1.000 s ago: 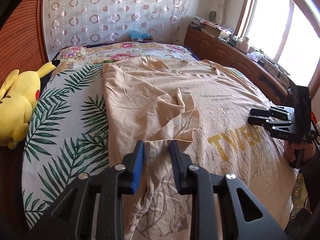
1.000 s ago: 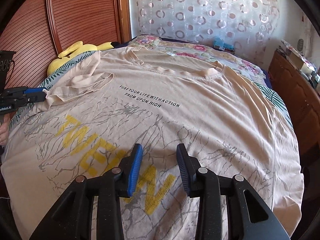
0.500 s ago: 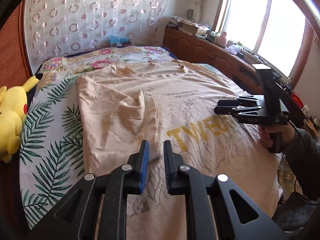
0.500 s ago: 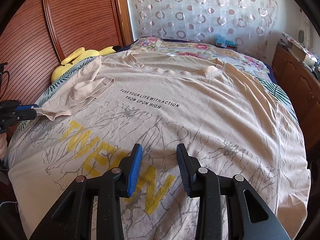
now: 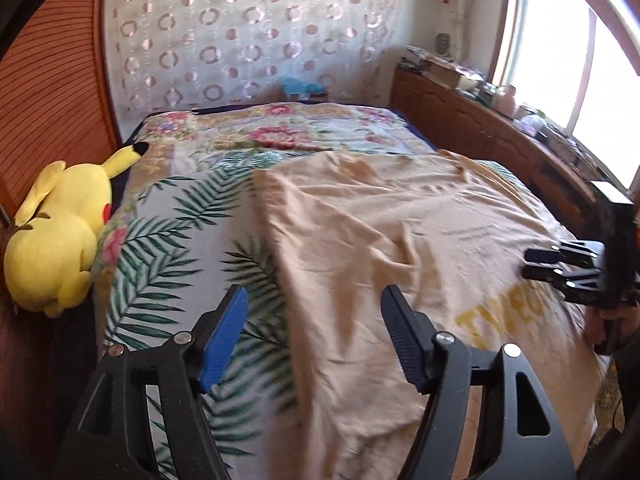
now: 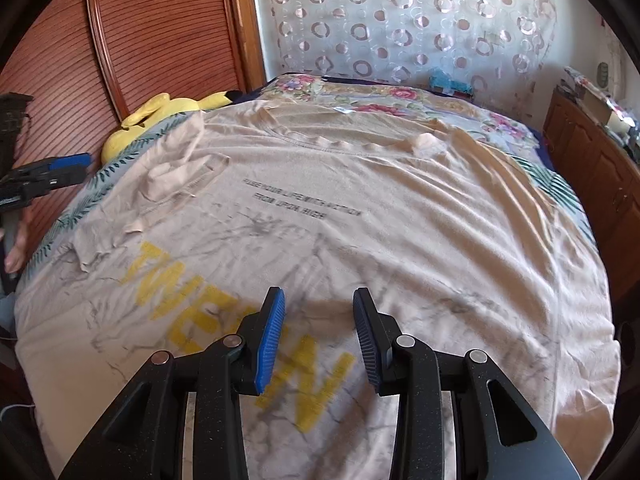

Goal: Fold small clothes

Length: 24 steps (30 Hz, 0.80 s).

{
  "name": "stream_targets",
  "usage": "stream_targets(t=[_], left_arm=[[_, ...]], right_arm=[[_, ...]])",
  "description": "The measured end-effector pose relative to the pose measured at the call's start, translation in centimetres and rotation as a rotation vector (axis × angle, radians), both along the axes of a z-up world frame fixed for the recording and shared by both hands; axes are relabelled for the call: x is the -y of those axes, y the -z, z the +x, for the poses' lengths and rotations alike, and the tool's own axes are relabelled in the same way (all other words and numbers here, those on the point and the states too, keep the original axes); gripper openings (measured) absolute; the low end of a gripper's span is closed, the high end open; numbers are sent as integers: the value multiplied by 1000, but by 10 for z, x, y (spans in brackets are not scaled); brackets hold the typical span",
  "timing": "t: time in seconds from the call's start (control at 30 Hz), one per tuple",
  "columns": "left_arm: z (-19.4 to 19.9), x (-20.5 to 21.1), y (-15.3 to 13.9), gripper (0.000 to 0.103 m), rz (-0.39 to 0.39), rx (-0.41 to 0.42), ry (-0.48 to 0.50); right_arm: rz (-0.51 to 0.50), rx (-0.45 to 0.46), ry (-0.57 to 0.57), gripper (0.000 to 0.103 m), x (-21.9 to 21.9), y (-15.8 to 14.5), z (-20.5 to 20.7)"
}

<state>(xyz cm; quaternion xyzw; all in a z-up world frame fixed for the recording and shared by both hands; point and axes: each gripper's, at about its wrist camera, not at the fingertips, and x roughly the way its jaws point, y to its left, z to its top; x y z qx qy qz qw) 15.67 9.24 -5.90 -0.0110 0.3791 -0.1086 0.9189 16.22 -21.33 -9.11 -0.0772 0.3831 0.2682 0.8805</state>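
Presently catalogued, largest item first.

1. Bed with palm-leaf and floral printed cover (image 5: 168,264): fills both views; bare cover shows at 9 o'clock of the garment in the left wrist view.

2. Beige cotton T-shirt with yellow block lettering and grey crackle print (image 6: 380,208): spread face-up across the bed. Its long axis runs collar to hem; in the right wrist view the collar lies at 12 o'clock and the hem at 6 o'clock. One sleeve (image 6: 172,176) lies turned inward and rumpled at 10 o'clock; the opposite side looks not yet folded.

3. Yellow plush toy with black-tipped ears (image 5: 60,236): at 9 o'clock, beside the shirt, well apart from both tools.

4. Left gripper (image 5: 312,332), black frame with one blue pad: jaws opening, nothing between them; it hangs over the shirt's side edge, fabric at 1 o'clock, bed cover at 10 o'clock.

5. Right gripper (image 6: 318,336), black frame, blue pads: jaws partly apart, holding nothing, poised above the lettering near the hem.

Judgement: the unfolded sleeve lies at 2 o'clock from the right gripper, which is the nearer; that side's fold likely falls to it.
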Motion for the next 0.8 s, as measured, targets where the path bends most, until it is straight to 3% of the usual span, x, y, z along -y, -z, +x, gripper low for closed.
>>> stream_targets(t=[0.3, 0.6, 0.67, 0.8], left_arm=[[2, -15, -8, 70, 6, 42, -64], [-3, -7, -5, 70, 31, 50, -47], [-2, -7, -2, 70, 34, 45, -48], [-1, -8, 3, 70, 39, 32, -64]], right_arm=[[82, -46, -83, 37, -76, -16, 54], [46, -67, -77, 36, -129, 3, 99], [49, -79, -96, 13, -134, 6, 100], [39, -63, -153, 2, -136, 0, 89]])
